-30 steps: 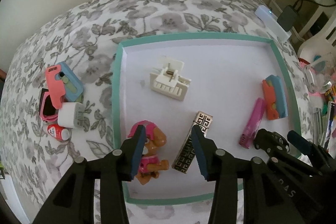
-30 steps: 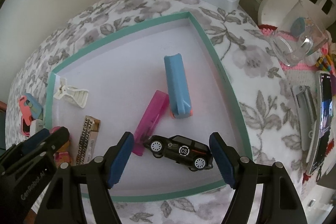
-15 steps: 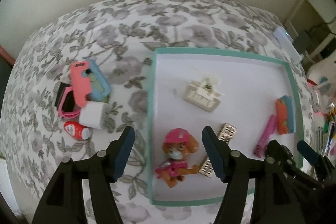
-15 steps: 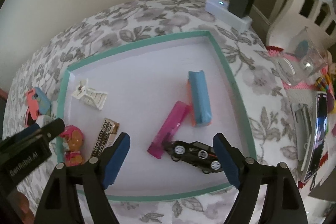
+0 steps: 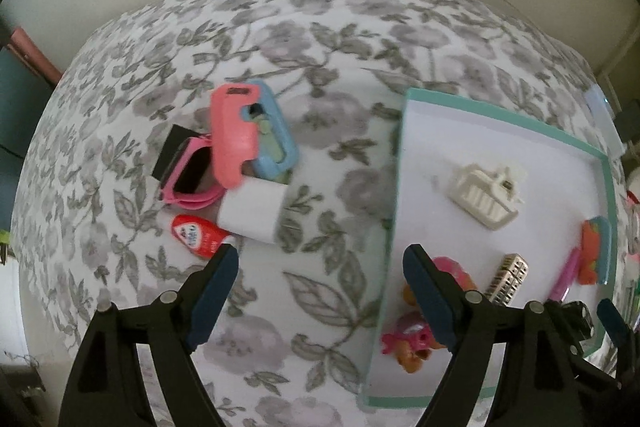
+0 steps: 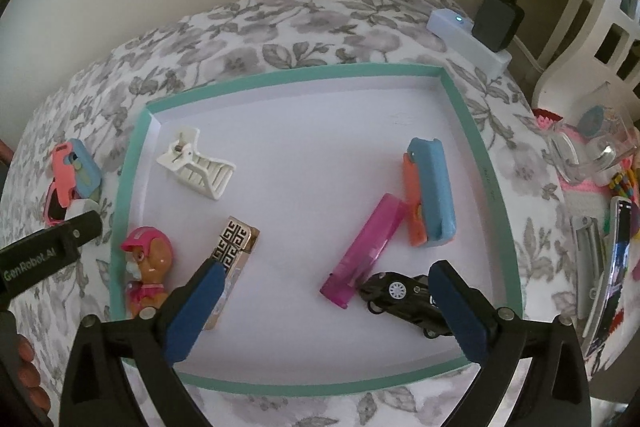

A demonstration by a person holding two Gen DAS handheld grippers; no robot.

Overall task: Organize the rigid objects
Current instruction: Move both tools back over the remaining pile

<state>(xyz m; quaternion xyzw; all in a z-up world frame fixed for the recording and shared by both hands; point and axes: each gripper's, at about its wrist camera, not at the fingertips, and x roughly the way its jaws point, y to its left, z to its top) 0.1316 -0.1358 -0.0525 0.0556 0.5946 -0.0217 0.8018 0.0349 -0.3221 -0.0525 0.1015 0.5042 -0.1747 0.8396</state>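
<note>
Both my left gripper (image 5: 316, 291) and right gripper (image 6: 324, 311) are spread, empty; leftover pile around the white charger (image 5: 254, 213) sits outside the tray (image 6: 472, 131), overlapping, so grabbing one could drag its neighbours.

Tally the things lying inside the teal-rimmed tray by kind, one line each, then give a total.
Hair clips: 3 (white, patterned gold, pink)
Toy dog figures: 1
Toy cars: 1
Blue-and-orange cases: 1
Total: 6
</note>
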